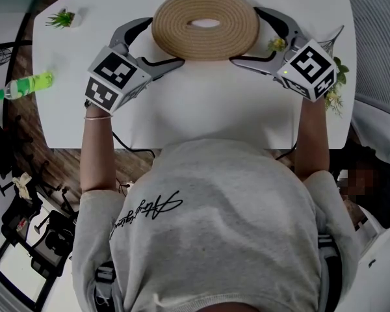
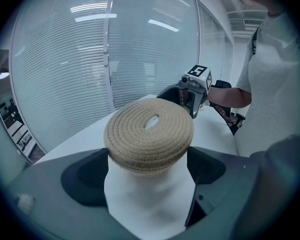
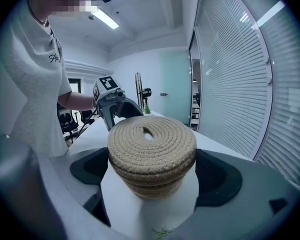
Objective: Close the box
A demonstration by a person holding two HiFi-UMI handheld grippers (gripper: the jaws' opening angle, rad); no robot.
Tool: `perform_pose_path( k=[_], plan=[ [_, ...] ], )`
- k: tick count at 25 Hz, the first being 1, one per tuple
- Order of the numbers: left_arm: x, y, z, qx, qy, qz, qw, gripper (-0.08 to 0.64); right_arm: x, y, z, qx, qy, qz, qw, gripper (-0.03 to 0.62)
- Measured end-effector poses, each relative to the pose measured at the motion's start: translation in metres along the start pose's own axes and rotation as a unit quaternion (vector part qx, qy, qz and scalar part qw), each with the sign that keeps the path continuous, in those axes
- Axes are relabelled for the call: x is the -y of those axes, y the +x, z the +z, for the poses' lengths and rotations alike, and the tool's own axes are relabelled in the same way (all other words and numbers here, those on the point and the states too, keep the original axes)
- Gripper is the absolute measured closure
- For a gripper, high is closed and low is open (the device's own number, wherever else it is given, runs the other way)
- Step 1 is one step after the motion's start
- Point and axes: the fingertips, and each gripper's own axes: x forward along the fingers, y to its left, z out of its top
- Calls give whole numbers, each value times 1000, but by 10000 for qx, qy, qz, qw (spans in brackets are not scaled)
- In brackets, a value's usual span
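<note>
Nearest is the person in a grey shirt (image 1: 208, 220), pressed up to the near edge of the white table (image 1: 201, 119) at 6 o'clock, both forearms reaching over it. At 7 o'clock, off the table, black gear (image 1: 26, 229) crowds the floor. Between the near edge and the work lies a broad bare stretch of white top, the widest room on the table.

Beyond it the left gripper (image 1: 165, 41) comes in from 9 o'clock and the right gripper (image 1: 244, 34) from 3 o'clock, marker cubes facing up. Each has its jaws spread wide and clamped on the coiled rope lid (image 1: 205, 44), one finger round the far side and one along the near side, pads against the rim. The lid sits flat on the round rope box (image 3: 152, 186), which stands on the table at 12 o'clock, close to the far edge, with little white showing behind it.

At 3 o'clock a spray of small flowers (image 1: 338, 86) hangs at the right edge, just beside the right gripper's cube. At 9 o'clock a green bottle (image 1: 26, 85) lies just past the left edge. A small green plant (image 1: 64, 19) sits at 10 o'clock near the far left corner, well apart from the box, with bare top between them
</note>
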Motion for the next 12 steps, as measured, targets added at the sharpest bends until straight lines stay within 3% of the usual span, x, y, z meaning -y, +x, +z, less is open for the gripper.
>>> perform_pose_path(
  k=[12],
  plan=[
    [2,0,1,352,-68,131,9993,74,0,-3,-4,120,243,-141,9995,48]
  ],
)
